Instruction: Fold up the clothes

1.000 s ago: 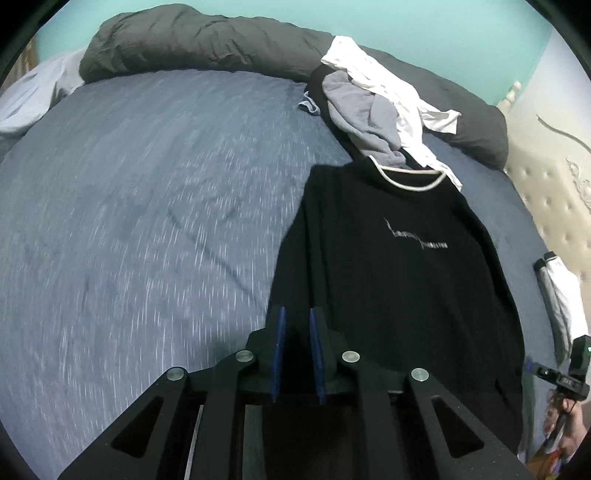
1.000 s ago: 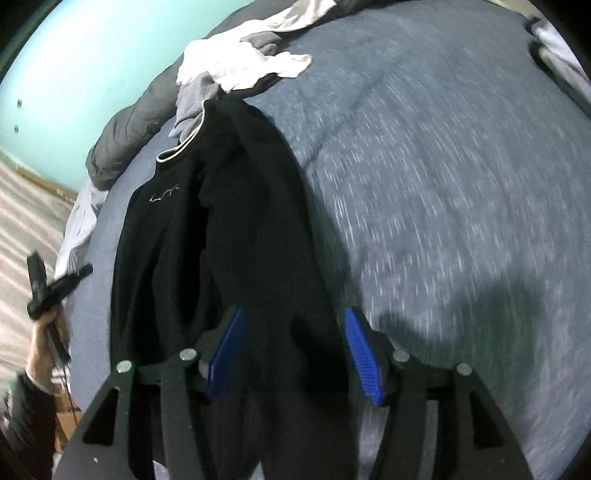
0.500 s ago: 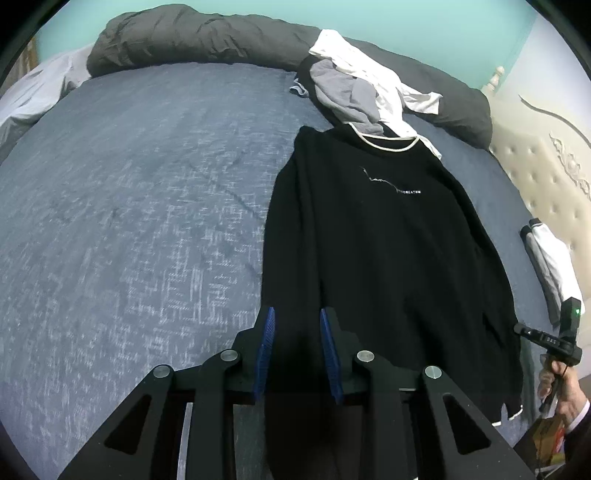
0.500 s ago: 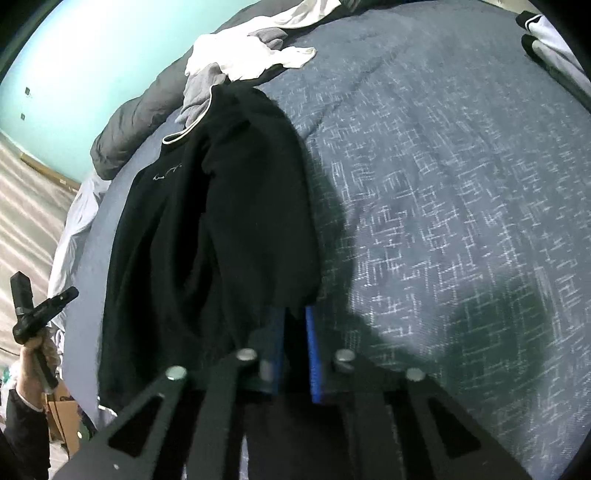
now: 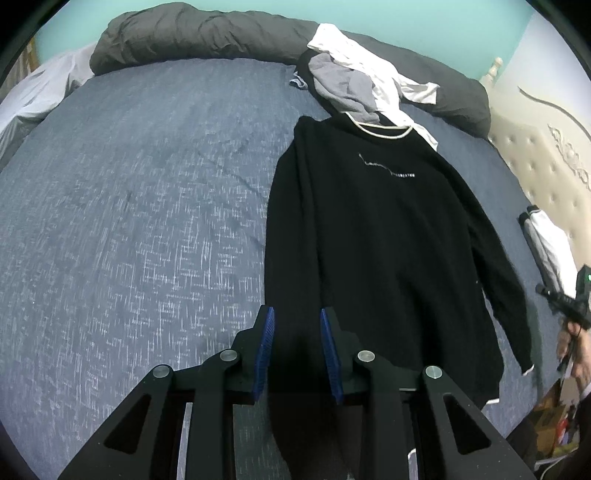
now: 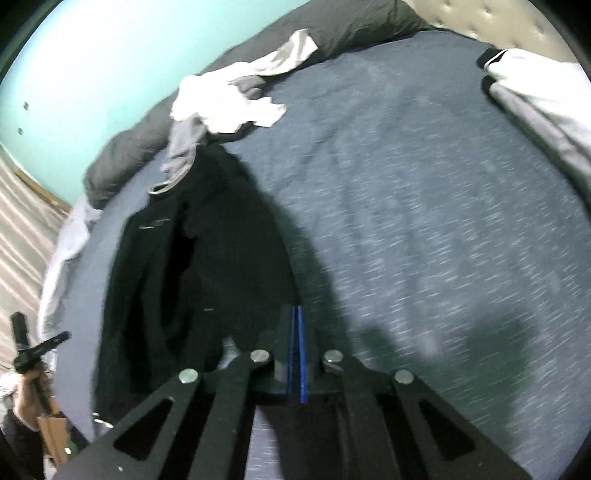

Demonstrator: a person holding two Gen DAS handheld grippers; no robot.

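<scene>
A black sweatshirt (image 5: 388,240) with a pale collar lies flat on the blue bed (image 5: 147,221), collar at the far end. My left gripper (image 5: 297,350) is at its near left edge. The blue pads stand a little apart, and a thick fold of black cloth fills the gap and trails under the gripper. In the blurred right wrist view the sweatshirt (image 6: 192,277) is bunched, and one side rises off the bed (image 6: 424,221) to my right gripper (image 6: 297,350). That gripper is shut on the cloth, pads almost touching.
A pile of grey and white clothes (image 5: 354,85) lies just past the collar, against a dark grey duvet (image 5: 203,33). A folded white and grey garment (image 5: 546,240) sits near the padded headboard (image 5: 546,158). A person's hand holds a black device (image 5: 569,302) beside the bed.
My right gripper went from open astride a ridge of black cloth to shut on it, then lifted it. My left pads stand slightly wider than a second ago, and that view has steadied.
</scene>
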